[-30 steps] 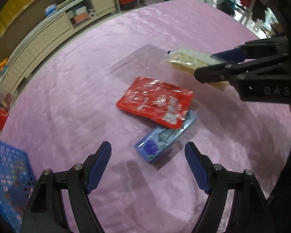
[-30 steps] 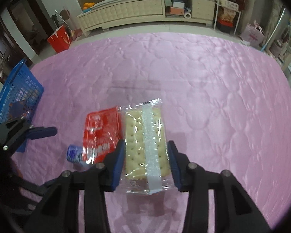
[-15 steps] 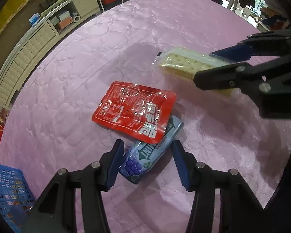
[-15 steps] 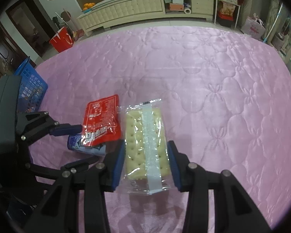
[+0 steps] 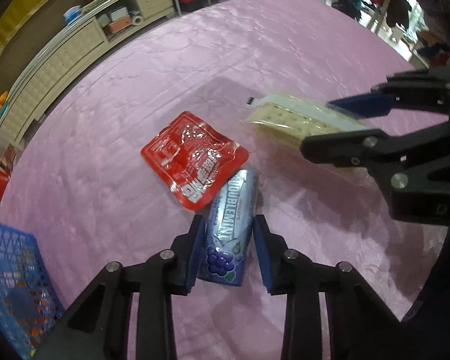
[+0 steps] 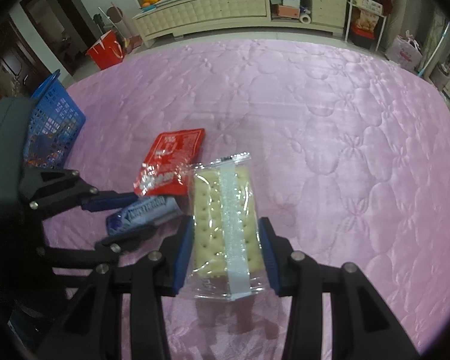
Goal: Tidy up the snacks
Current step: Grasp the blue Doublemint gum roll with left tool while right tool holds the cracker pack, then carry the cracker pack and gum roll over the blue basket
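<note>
The gum pack (image 5: 229, 228) is seen lying on the pink quilt (image 5: 285, 60), w/ its far end tucked under the red packet's (image 5: 195, 159) corner; in the right wrist view the gum pack (image 6: 144, 214) is partly hidden behind the left gripper (image 6: 126, 219). It is straddled by the left gripper (image 5: 228, 249), whose jaws are closing: the left pad looks in contact w/ the pack's side, while a thin gap is seen at the right pad, so no firm grip is shown. The cracker pack (image 6: 225, 219) is clamped at its long edges by the right gripper (image 6: 226, 250) and held lifted off the quilt, just beside the red packet (image 6: 171, 162). Both grippers are pointed steeply down, close together. Wide bare quilt is left to the right & far side. A blue basket (image 6: 54, 120) is set at the quilt's left edge, well apart from the snacks; a cream cabinet (image 6: 225, 9) is seen beyond.
</note>
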Motion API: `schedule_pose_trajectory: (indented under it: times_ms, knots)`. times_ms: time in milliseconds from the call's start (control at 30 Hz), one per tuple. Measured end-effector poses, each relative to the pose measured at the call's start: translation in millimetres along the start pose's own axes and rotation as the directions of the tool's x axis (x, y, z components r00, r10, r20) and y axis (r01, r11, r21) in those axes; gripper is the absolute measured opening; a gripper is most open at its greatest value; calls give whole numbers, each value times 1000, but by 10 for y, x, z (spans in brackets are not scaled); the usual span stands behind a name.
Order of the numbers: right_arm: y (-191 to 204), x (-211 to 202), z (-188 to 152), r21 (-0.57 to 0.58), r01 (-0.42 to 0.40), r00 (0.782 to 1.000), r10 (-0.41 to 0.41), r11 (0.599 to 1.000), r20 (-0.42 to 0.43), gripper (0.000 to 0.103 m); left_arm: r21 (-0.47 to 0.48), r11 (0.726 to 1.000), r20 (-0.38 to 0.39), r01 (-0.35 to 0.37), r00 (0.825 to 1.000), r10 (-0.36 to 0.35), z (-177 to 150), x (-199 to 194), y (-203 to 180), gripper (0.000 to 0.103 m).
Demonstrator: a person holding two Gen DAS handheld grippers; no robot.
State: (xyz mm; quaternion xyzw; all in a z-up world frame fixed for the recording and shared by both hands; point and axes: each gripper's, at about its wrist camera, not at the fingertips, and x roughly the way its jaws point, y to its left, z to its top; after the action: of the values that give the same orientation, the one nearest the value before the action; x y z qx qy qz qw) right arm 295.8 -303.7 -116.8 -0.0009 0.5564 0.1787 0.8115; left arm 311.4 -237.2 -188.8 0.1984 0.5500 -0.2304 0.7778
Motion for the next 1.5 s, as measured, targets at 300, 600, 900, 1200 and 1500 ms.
schedule_pose_trajectory:
  times_ms: [300, 600, 900, 1200, 1500]
  knots:
    - [336, -172, 69, -30, -22, 999, 23, 999, 31, 48, -84, 996, 57, -25, 998, 30, -229, -438, 211, 30]
    - [910, -699, 102, -61, -50, 995, 56, 997, 87, 48, -154, 987, 170, -45, 983, 72, -588, -1197, 471, 30]
    - [1419, -1050, 99, -111, -57, 989, 71, 992, 126, 48, -246, 968, 279, -51, 953, 121, -1038, -1963, 875, 30]
    - [2152, -1161, 246, -168, -100, 979, 127, 981, 161, 48, -332, 941, 319, -65, 931, 177, -1539, -2496, 1404, 30]
    - [2709, -834, 436, -221, -122, 981, 151, 968, 119, 48, -409, 908, 290, -88, 931, 221, -1924, -2537, 1830, 30]
